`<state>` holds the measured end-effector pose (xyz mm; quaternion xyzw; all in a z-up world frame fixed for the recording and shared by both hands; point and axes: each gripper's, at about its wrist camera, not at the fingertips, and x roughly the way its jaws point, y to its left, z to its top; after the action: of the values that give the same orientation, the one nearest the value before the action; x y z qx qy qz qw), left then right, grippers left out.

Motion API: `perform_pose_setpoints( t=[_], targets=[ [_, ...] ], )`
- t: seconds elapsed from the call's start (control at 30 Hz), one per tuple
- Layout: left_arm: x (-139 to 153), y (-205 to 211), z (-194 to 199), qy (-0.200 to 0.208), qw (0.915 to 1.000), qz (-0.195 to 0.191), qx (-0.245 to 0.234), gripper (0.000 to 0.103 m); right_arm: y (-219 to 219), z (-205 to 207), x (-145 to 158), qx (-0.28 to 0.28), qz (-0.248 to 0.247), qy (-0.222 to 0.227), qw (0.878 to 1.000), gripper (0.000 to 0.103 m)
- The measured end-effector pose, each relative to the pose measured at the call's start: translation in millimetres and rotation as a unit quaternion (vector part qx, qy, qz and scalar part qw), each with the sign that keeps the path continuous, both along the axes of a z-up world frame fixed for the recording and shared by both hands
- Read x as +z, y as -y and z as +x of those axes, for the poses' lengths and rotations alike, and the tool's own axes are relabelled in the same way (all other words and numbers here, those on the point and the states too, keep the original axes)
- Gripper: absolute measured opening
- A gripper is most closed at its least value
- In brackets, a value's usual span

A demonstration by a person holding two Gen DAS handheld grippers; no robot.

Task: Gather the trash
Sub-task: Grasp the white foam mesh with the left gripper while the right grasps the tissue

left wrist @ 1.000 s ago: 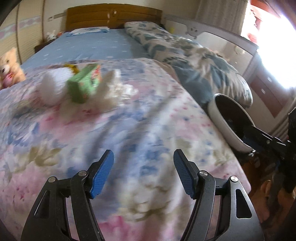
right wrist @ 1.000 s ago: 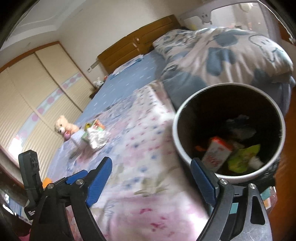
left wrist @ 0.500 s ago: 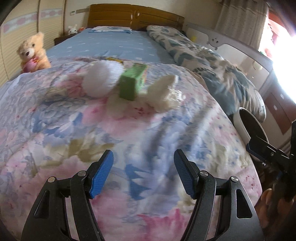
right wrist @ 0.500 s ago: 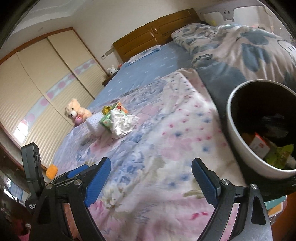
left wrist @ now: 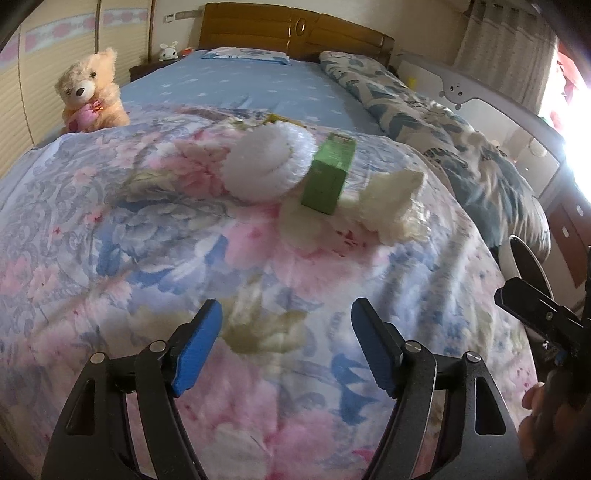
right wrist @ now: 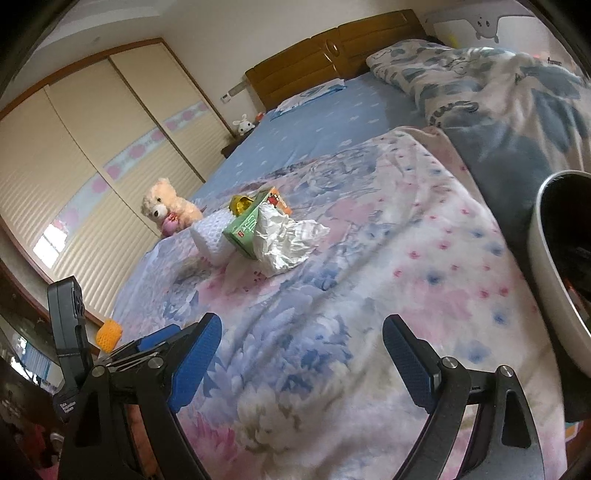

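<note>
A pile of trash lies on the floral quilt (left wrist: 184, 258): a white foam net (left wrist: 267, 162), a green carton (left wrist: 327, 177) and a crumpled white wrapper (left wrist: 395, 206). In the right wrist view they show as the foam net (right wrist: 212, 236), the carton (right wrist: 247, 225), the wrapper (right wrist: 288, 240) and a yellow wrapper (right wrist: 241, 203) behind. My left gripper (left wrist: 286, 343) is open and empty, hovering over the quilt short of the pile. My right gripper (right wrist: 301, 358) is open and empty. The trash bin (right wrist: 554, 266) is at the right edge, and its rim shows in the left wrist view (left wrist: 526, 266).
A teddy bear (left wrist: 90, 92) sits at the quilt's left edge, also in the right wrist view (right wrist: 168, 210). A rolled blue patterned duvet (left wrist: 443, 133) lies along the right side. The headboard (left wrist: 291, 33) and wardrobe doors (right wrist: 92, 155) are beyond. An orange foam net (right wrist: 109, 330) lies off the bed's left side.
Both grippers have swung left from the bin toward the trash pile. The bin has slid to the right edge of both views. The pile looks nearer in the left wrist view.
</note>
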<state>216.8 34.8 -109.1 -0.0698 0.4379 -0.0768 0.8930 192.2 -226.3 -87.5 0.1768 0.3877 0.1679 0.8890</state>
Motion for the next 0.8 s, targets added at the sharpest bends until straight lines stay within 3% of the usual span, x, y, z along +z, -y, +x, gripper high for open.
perform_pose_setpoints(
  t=[0.53, 0.8],
  targets=[
    [4.3, -16.9, 61.5, 0.007, 0.9998, 0.017, -0.001, 0.082, -27.2, 49.7, -3.5, 0.007, 0.009, -0.003, 1.000, 0.090],
    [-1.5, -8.7, 96.9, 0.002, 0.9986, 0.052, -0.011, 0.087, -33.9, 80.3, -12.7, 0.001, 0.022, -0.018, 1.000, 0.090]
  ],
)
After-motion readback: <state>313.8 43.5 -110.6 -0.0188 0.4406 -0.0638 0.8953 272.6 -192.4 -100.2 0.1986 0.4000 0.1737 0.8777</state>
